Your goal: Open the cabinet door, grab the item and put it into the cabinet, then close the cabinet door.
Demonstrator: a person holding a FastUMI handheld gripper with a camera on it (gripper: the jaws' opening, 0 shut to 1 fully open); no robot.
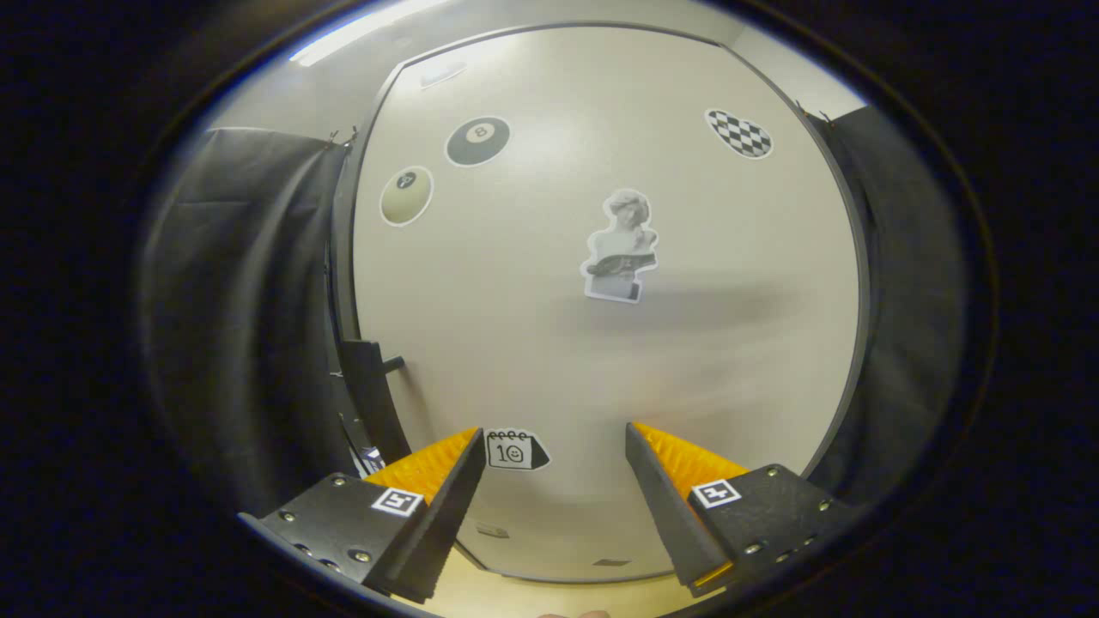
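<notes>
Hand-held gripper (552,446) with fingers spread apart, gripping nothing; cabinet door (601,343) shut, directly ahead and beyond the fingertips; dark handle (373,378) at the door's left edge; stickers on its face.

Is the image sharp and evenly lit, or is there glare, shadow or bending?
Gripper view: fisheye bends the cabinet door edges into curves; soft glare brightens its upper part; a smeared grey shadow lies right of the statue sticker; stickers look slightly soft; the open hand-held gripper fingers are sharper.
</notes>
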